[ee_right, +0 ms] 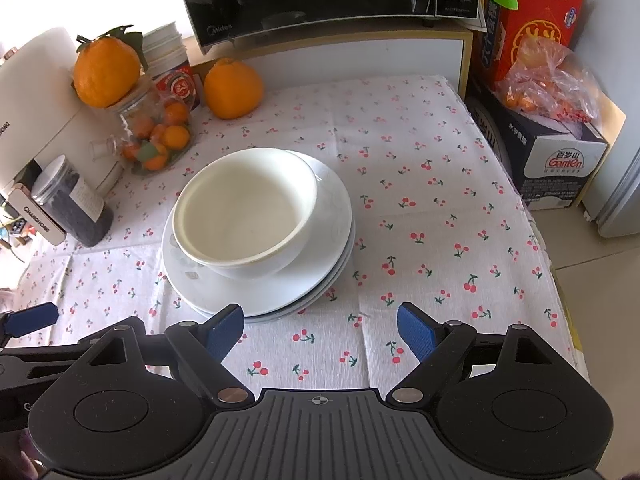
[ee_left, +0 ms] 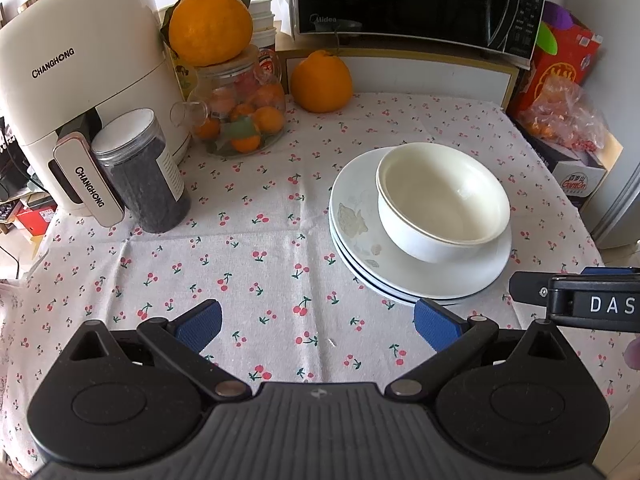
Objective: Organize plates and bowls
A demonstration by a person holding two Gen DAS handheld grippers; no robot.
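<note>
A stack of white plates (ee_left: 360,240) lies on the cherry-print tablecloth, with nested white bowls (ee_left: 442,200) standing on top. The stack also shows in the right wrist view as plates (ee_right: 224,292) and bowls (ee_right: 244,216). My left gripper (ee_left: 318,324) is open and empty, just in front of the stack's near left edge. My right gripper (ee_right: 320,330) is open and empty, its left finger close to the plates' near rim. Part of the right gripper shows at the right edge of the left wrist view.
A cream air fryer (ee_left: 76,80), a dark jar (ee_left: 144,172), a glass jar of oranges (ee_left: 240,116) and a loose orange (ee_left: 320,82) stand at the back left. A microwave (ee_left: 416,0) sits behind. Boxes (ee_right: 548,152) stand off the table's right edge.
</note>
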